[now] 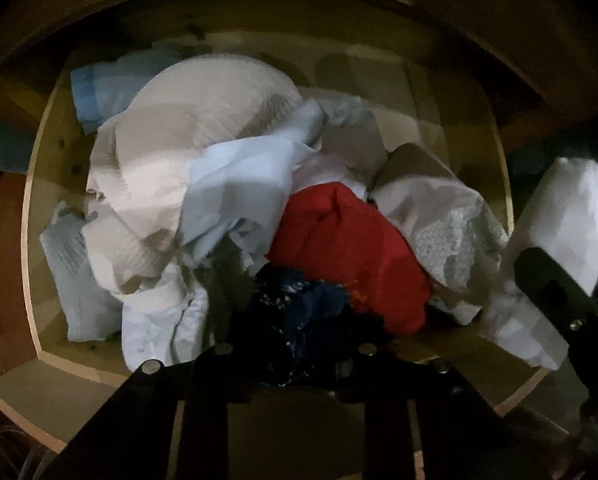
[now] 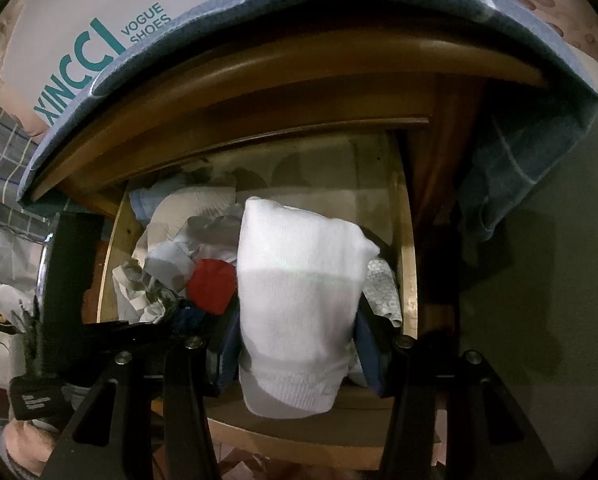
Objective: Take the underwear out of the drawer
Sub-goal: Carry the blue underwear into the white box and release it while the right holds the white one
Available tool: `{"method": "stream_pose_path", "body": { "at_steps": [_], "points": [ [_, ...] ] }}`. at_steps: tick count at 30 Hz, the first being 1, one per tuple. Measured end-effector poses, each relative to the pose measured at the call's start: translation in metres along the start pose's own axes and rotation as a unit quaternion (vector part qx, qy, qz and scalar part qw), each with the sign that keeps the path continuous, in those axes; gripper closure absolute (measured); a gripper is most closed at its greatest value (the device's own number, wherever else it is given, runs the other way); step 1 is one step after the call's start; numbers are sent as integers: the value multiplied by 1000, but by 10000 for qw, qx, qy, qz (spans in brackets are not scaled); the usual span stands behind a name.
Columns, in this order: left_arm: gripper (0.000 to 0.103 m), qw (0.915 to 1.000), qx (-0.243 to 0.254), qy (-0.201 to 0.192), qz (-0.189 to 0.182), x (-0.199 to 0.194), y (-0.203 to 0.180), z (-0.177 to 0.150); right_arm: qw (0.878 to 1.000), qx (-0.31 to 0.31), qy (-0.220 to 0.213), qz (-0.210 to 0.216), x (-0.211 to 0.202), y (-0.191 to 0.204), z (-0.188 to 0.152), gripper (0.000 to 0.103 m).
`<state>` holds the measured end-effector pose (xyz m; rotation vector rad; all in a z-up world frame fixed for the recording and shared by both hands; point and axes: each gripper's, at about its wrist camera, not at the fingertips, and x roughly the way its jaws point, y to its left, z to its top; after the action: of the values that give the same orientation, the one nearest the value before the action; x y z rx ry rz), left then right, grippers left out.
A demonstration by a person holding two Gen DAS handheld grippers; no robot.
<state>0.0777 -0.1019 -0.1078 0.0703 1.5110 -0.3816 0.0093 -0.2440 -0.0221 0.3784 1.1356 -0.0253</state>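
An open wooden drawer (image 1: 29, 240) (image 2: 409, 280) holds a loose pile of underwear: beige (image 1: 187, 128), pale blue (image 1: 235, 184), red (image 1: 347, 248) (image 2: 213, 286), white lace (image 1: 451, 240). My left gripper (image 1: 295, 344) points down into the front of the pile, and a dark navy piece (image 1: 299, 312) is bunched between its fingers. In the right wrist view it shows as a black frame (image 2: 71, 280) at the left. My right gripper (image 2: 299, 344) is shut on a white ribbed garment (image 2: 299, 280) (image 1: 567, 216), which it holds above the drawer's right side.
The cabinet's brown top edge (image 2: 259, 80) overhangs the back of the drawer. A blue towel (image 2: 519, 160) drapes over it, with a white shoe box (image 2: 79, 40) on top. Part of a hand (image 2: 23, 444) shows at the lower left.
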Motion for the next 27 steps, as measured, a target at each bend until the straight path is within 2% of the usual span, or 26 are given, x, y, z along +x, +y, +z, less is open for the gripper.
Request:
{"method": "stream_pose_path", "body": {
  "at_steps": [15,22,27],
  "points": [
    [81,9958,478,-760,-194,-89,-3,-15,9997,-206,80,-66,6,4,0,56],
    [81,9868,736,-1440,-89,-159,-4,-23,9994,-266,120,-165,9,6,-2,56],
    [81,9774,778,-1963,25,-217,0,-23,9992,-319,136,-198,9,8,-4,56]
  ]
}}
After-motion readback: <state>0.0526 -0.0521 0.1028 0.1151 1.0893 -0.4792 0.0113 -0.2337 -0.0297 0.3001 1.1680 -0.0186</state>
